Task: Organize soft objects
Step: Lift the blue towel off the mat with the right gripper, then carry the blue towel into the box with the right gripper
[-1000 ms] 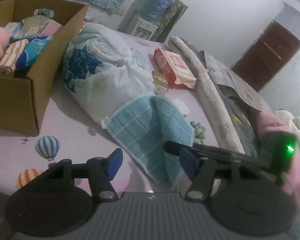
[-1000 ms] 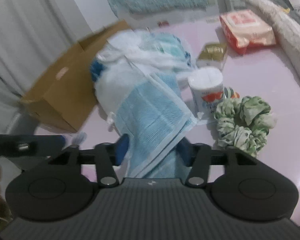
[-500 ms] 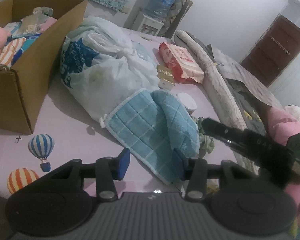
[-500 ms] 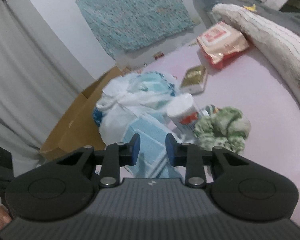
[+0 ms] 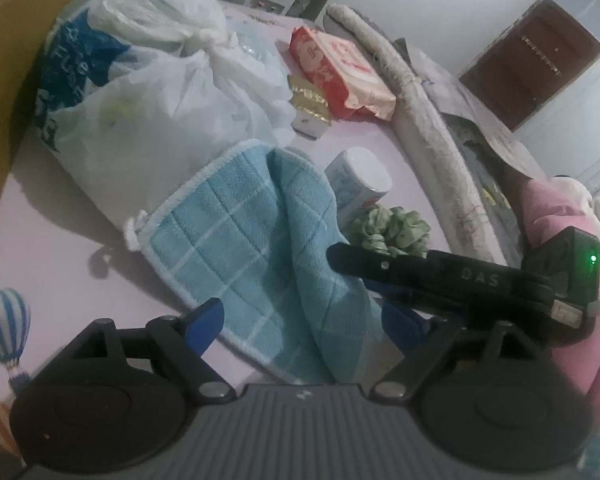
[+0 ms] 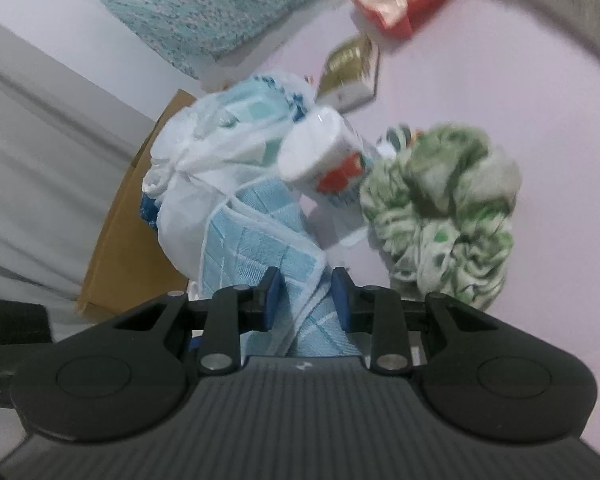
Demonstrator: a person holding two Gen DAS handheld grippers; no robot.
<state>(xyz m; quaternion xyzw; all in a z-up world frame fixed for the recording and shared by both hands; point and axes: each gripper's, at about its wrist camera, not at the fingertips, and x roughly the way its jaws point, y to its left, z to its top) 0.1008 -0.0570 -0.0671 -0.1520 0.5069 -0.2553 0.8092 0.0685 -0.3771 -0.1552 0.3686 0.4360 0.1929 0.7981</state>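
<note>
A light blue checked cloth (image 5: 252, 256) lies crumpled on the pink sheet, leaning against a white plastic bag (image 5: 140, 92). My left gripper (image 5: 304, 324) hovers over the cloth's near edge. Its jaws are opening, the cloth lies between them, and the pads are clear of it. My right gripper (image 6: 305, 300) is shut on a raised fold of the blue cloth (image 6: 260, 248). In the left wrist view the right gripper's black finger (image 5: 440, 276) reaches in from the right. A green patterned scrunchie (image 6: 444, 208) lies just right of the cloth.
A white tub (image 5: 360, 184) stands between the cloth and the scrunchie (image 5: 392, 232). A cardboard box (image 6: 128, 240) sits behind the bag. A red packet (image 5: 340, 68), a gold packet (image 5: 310, 100), a rolled blanket (image 5: 428, 140) and a pink plush (image 5: 560, 216) lie farther off.
Both grippers have come down and closer to the blue cloth. The right jaws closed on its fold and the wrist rolled. The left jaws narrowed, then spread wide again.
</note>
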